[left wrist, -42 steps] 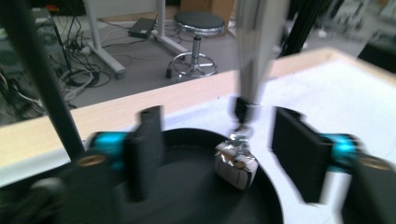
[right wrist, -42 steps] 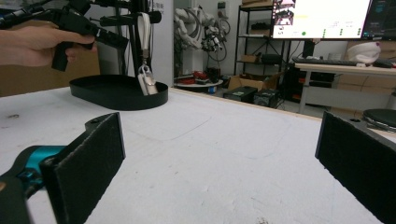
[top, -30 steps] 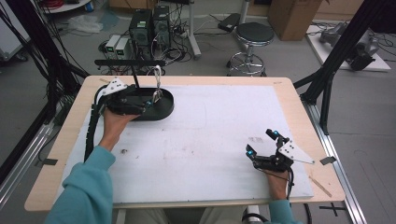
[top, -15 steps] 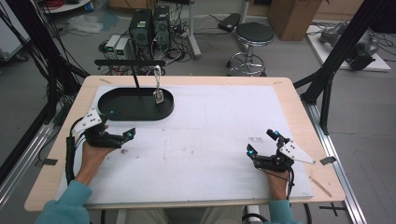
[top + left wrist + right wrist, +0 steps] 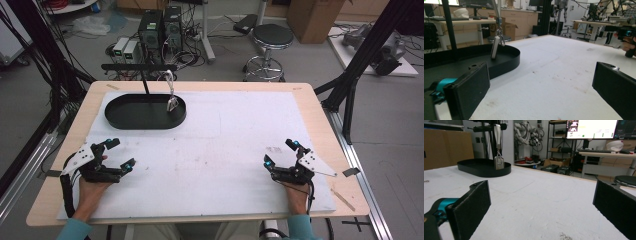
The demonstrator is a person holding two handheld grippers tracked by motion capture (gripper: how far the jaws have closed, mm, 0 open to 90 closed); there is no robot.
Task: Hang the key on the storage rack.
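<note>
Both grippers, left gripper (image 5: 116, 156) and right gripper (image 5: 280, 154), rest wide open and empty; approach the keychain (image 5: 171, 103) ahead squarely, slowly.

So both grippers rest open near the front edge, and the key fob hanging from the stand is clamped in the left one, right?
Not clamped. In the high view the key fob hangs free over the black tray, far from the left gripper, which is open and empty. The right gripper is open too.

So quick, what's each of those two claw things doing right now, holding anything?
Left gripper: open, holding nothing, resting near the table's front left.
Right gripper: open, holding nothing, resting near the table's front right.
</note>
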